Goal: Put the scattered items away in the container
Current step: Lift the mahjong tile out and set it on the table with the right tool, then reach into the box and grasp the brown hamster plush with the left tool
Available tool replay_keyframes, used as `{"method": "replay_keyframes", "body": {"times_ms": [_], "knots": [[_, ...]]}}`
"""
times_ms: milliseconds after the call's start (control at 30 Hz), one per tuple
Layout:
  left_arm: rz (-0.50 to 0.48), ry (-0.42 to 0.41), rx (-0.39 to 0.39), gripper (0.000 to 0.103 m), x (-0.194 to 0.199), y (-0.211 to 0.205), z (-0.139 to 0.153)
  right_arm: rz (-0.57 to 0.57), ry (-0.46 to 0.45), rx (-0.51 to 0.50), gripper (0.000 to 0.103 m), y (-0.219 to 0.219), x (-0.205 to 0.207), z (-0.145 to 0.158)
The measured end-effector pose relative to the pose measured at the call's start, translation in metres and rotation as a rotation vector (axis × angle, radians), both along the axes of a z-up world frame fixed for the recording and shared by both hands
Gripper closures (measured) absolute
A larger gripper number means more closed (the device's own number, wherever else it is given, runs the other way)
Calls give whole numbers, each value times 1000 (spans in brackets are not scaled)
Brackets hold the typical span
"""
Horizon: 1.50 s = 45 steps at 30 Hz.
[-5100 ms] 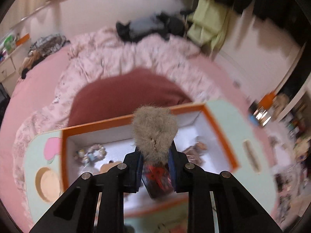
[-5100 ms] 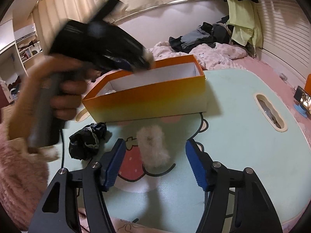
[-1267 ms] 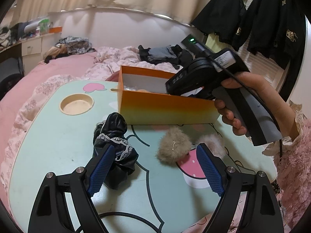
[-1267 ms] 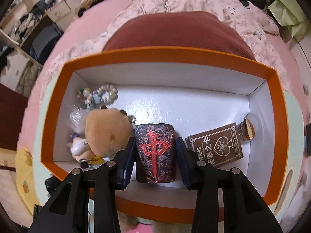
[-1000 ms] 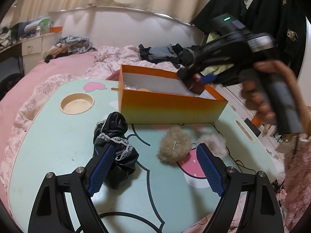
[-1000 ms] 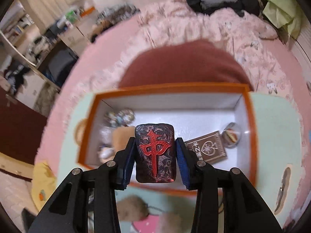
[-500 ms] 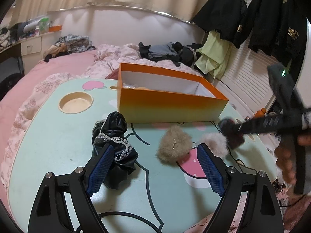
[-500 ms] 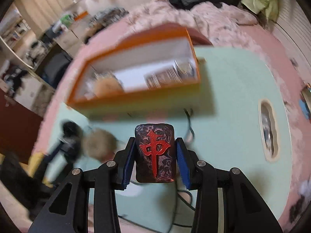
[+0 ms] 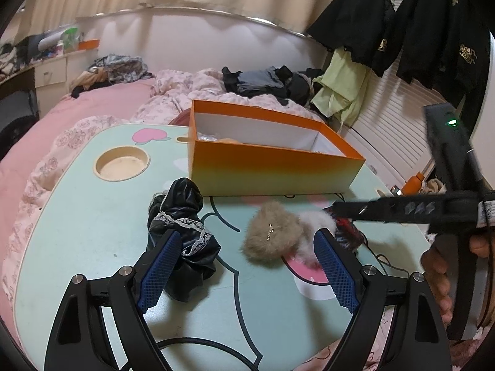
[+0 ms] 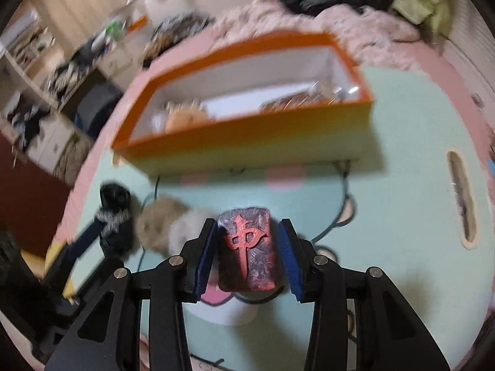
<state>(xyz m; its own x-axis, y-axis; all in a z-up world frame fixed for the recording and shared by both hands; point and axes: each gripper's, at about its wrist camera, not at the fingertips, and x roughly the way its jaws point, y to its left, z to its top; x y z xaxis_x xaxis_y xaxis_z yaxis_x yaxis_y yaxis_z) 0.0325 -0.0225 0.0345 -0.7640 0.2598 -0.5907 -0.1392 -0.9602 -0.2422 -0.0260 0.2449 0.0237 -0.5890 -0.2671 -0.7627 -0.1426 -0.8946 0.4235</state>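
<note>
Fluffy fur pompom [image 9: 272, 237] (tan), glossy black cloth [image 9: 182, 216].

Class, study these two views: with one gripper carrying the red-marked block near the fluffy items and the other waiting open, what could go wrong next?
1. The block sits between the right gripper, with a gap at one pad; it may slip out.
2. It is low beside the white pompom and brown pompom; it could knock them.
3. The open left gripper spans the brown pompom, with the black cloth at one finger; closing could snag it.
</note>
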Motion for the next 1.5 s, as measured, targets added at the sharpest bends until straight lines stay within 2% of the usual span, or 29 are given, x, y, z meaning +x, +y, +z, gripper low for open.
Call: {"method": "replay_keyframes", "body": {"times_ms": [100, 200, 300, 467, 500, 567, 633, 733, 833, 967, 1133, 1367, 1500], "knots": [[0, -4, -8, 16, -1, 2, 1, -27, 42, 5, 61, 7, 11, 9], [-11, -7, -21, 16, -4, 4, 5, -46, 34, 44, 61, 7, 15, 7], [-25, -35, -5, 16, -13, 1, 15, -50, 20, 24, 61, 12, 16, 3], [-30, -123, -37, 17, -58, -10, 57, -88, 30, -24, 61, 25, 23, 0], [-44, -158, -42, 25, -72, -12, 65, -91, 36, -31, 61, 27, 24, 1], [-82, -246, -36, 35, -104, -12, 76, -96, 45, -39, 61, 29, 26, 1], [-74, -292, -57, 40, -130, -12, 81, -92, 46, -48, 61, 29, 26, 0], [-48, -350, -149, 53, -159, 1, 74, -84, 41, -64, 61, 29, 26, -4], [-91, -434, -163, 63, -179, 21, 55, -83, 36, -84, 61, 31, 27, -9], [-66, -481, -269, 64, -191, 45, 31, -89, 33, -107, 61, 35, 28, -12], [-57, -511, -350, 64, -202, 59, 12, -97, 44, -117, 61, 37, 31, -9], [-68, -512, -323, 64, -210, 61, 8, -96, 49, -125, 61, 39, 31, -7], [-87, -485, -265, 71, -210, 54, 11, -100, 43, -139, 61, 41, 31, -11]]}}
